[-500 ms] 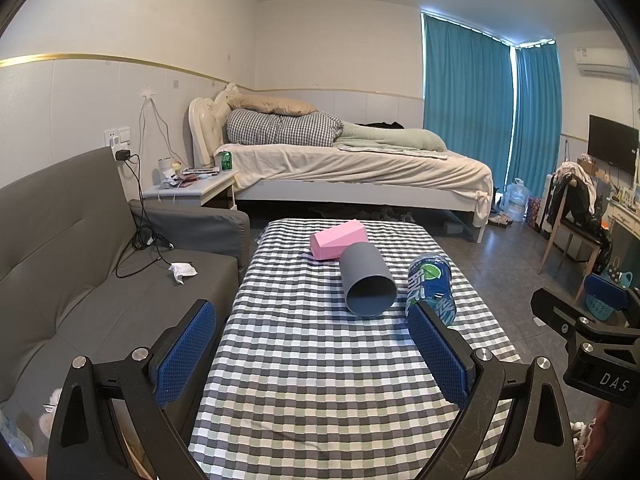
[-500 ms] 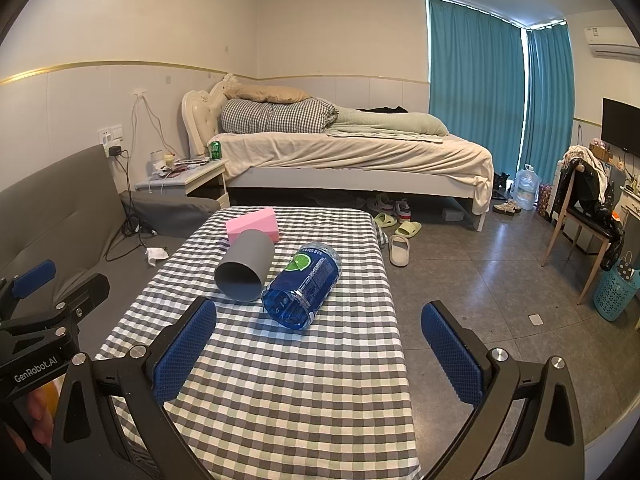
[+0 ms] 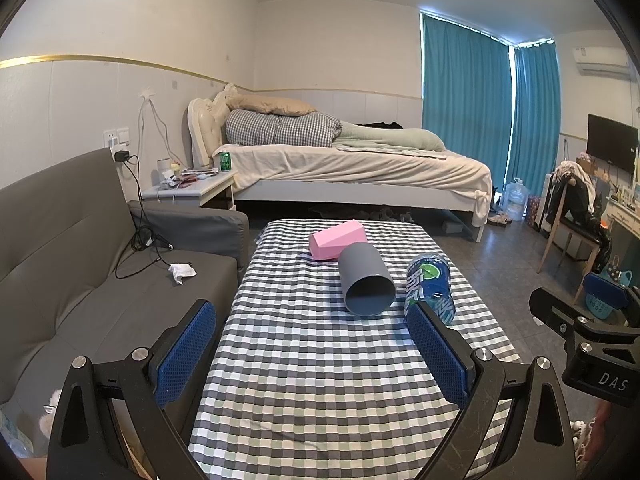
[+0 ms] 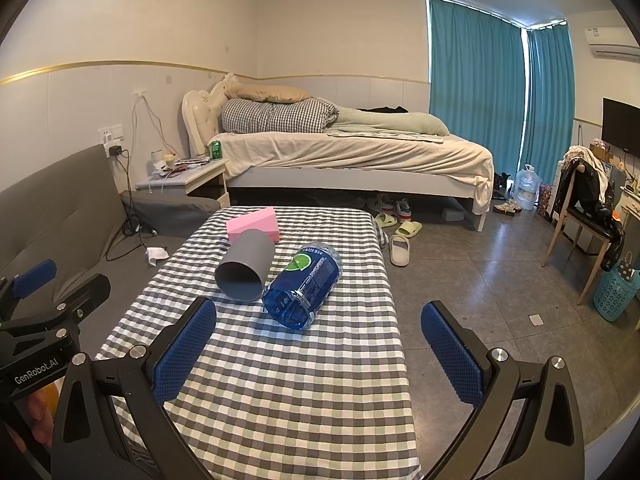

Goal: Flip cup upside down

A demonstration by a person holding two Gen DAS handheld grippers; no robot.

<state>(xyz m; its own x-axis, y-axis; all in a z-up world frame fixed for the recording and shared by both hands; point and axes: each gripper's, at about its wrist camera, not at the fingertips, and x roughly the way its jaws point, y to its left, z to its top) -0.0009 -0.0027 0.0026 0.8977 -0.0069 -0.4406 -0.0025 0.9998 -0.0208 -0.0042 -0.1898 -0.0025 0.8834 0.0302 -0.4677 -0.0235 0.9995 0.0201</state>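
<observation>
A grey cup (image 3: 366,280) lies on its side on the checked table (image 3: 312,360), its open mouth facing me; it also shows in the right wrist view (image 4: 245,266). My left gripper (image 3: 312,354) is open and empty, above the table's near half, short of the cup. My right gripper (image 4: 318,354) is open and empty, near the table's right edge, with the cup ahead to its left.
A blue plastic bottle (image 3: 430,286) lies on its side right of the cup, also seen in the right wrist view (image 4: 304,290). A pink block (image 3: 336,239) lies behind the cup. A grey sofa (image 3: 80,280) stands left of the table, a bed (image 3: 352,168) behind.
Both grippers have shifted only slightly; the cup, bottle and block lie where they were.
</observation>
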